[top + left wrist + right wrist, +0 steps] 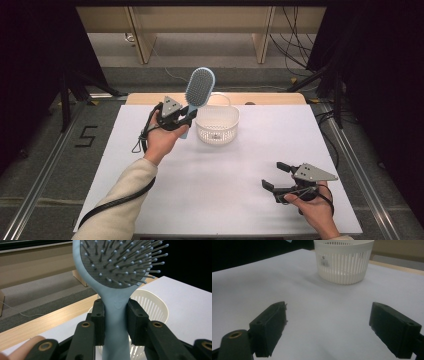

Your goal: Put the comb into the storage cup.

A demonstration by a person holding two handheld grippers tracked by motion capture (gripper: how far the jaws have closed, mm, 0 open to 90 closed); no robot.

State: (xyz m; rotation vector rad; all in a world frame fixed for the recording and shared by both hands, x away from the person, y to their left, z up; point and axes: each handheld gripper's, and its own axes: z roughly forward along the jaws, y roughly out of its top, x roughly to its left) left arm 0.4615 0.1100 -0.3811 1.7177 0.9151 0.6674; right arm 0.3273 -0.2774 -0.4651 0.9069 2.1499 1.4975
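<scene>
Left gripper (186, 118) clamps the light blue hairbrush (199, 91) by its handle, jaws pressed tight on both sides of the neck just under the head, seen close in the left gripper view (115, 315). Brush is lifted off the table (165, 200), head up and tilted toward 1 o'clock, bristles facing the camera in the left gripper view (120, 262). It sits at about 11 o'clock of the table, just left of the white slotted basket (217, 125), handle end close to the basket's rim; touching or not, cannot tell. Basket stands upright at 12 o'clock near the far edge, with a small label on its wall (342, 261), and shows behind the handle in the left gripper view (152, 307).

Right gripper (276, 176) is at 5 o'clock, well apart from the basket, jaws wide and holding nothing, pointing toward 10 o'clock just above the bare white surface (327, 315).
</scene>
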